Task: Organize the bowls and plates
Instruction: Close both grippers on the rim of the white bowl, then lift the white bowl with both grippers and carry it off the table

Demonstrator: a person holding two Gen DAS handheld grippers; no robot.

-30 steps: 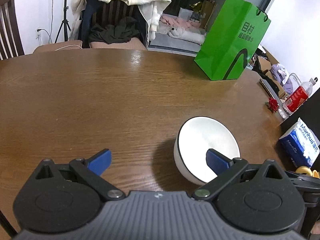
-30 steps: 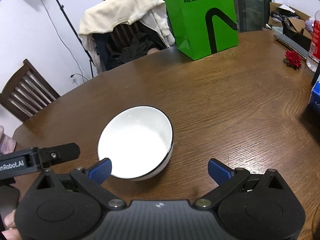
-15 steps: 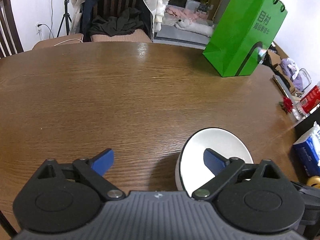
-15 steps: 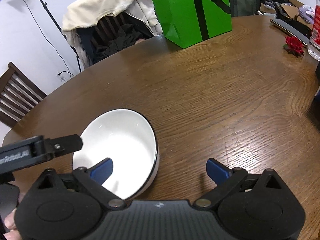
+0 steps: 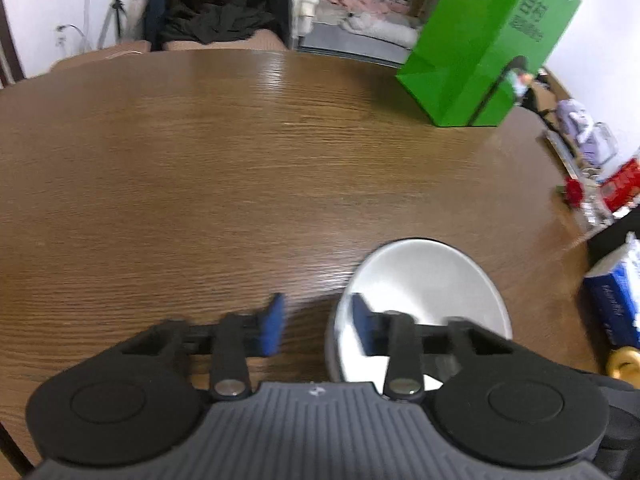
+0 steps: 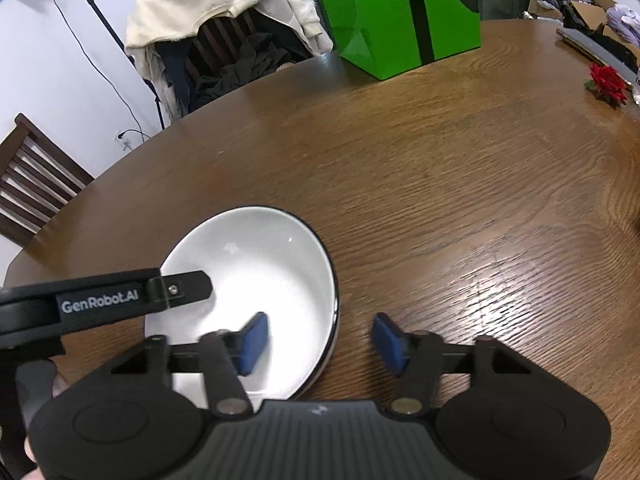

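A white bowl with a thin black rim (image 5: 424,280) (image 6: 256,268) stands on the round wooden table. My left gripper (image 5: 318,326) straddles the bowl's left rim, one blue pad inside the bowl and one outside, with a gap still showing between pads and rim. My right gripper (image 6: 320,340) straddles the bowl's right rim the same way, left pad inside, right pad outside, a clear gap around the rim. The left gripper's arm (image 6: 104,300) shows in the right wrist view at the bowl's left side.
A green paper bag (image 5: 480,52) (image 6: 400,12) stands at the table's far side. A red flower (image 6: 606,80), a bottle (image 5: 616,184) and a blue tissue pack (image 5: 616,296) sit at the right edge. Chairs with clothes (image 6: 224,40) stand behind the table.
Both grippers have moved in onto the bowl and their jaws have narrowed from wide open, so each now straddles one side of the rim. The bowl has stayed on the table.
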